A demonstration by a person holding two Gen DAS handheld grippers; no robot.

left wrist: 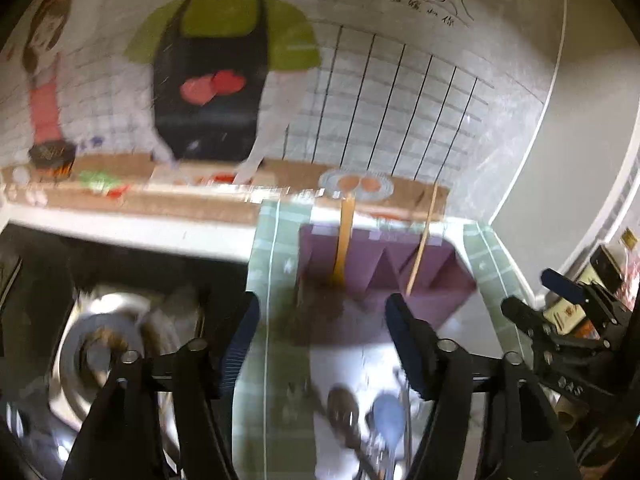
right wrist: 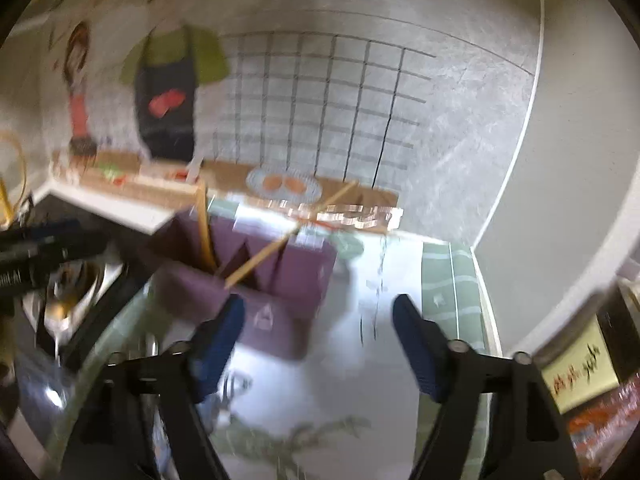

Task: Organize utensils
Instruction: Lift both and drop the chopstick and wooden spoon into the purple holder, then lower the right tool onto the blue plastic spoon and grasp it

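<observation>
A purple divided holder (left wrist: 380, 264) stands on a green and white mat (left wrist: 276, 248) and holds an orange-handled utensil (left wrist: 343, 240) and a thin wooden chopstick (left wrist: 420, 248). My left gripper (left wrist: 320, 312) is open and empty just in front of it. Below it lie a dark spoon (left wrist: 342, 412) and a blue spoon (left wrist: 390, 416). In the right wrist view the holder (right wrist: 248, 272) sits left of centre with the orange handle (right wrist: 203, 228) and the chopstick (right wrist: 280, 246). My right gripper (right wrist: 318, 316) is open and empty, its left finger close to the holder.
A steel sink (left wrist: 108, 344) with round metal ware lies left of the mat. A wall mural with a painted shelf (left wrist: 224, 188) stands behind. The right gripper (left wrist: 568, 320) shows at the right of the left wrist view. Boxes (right wrist: 584, 372) stand at the far right.
</observation>
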